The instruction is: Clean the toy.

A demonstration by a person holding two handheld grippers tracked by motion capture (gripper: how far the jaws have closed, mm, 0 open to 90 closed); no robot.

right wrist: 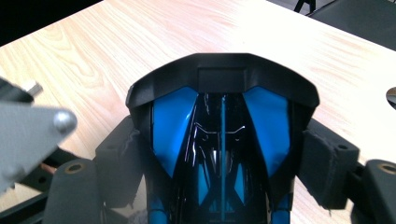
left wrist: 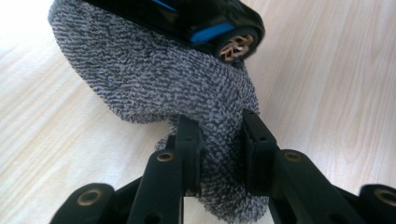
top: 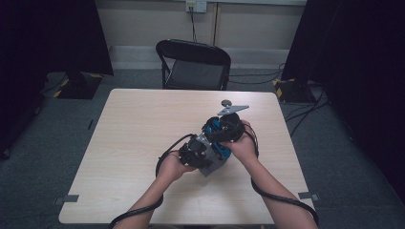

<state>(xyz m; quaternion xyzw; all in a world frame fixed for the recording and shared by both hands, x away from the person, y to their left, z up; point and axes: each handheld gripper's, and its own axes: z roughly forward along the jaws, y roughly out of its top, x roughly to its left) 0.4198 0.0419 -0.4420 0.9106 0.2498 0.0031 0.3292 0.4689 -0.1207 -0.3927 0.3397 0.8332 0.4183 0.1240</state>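
A black and blue toy car [right wrist: 222,116] is clamped between the pads of my right gripper [right wrist: 224,156], nose pointing away over the table. My left gripper [left wrist: 220,126] is shut on a fold of a grey terry cloth [left wrist: 149,79], which is pressed against the car's underside near a wheel [left wrist: 236,44]. In the high view both hands meet above the middle of the table [top: 143,119], the left gripper [top: 197,151] low and left of the right gripper [top: 224,130], with the car [top: 220,128] between them.
A black folding chair [top: 193,64] stands behind the table's far edge. A small grey disc [top: 226,102] lies on the table just beyond the grippers. Dark curtains hang at both sides, and cables run over the floor at the right.
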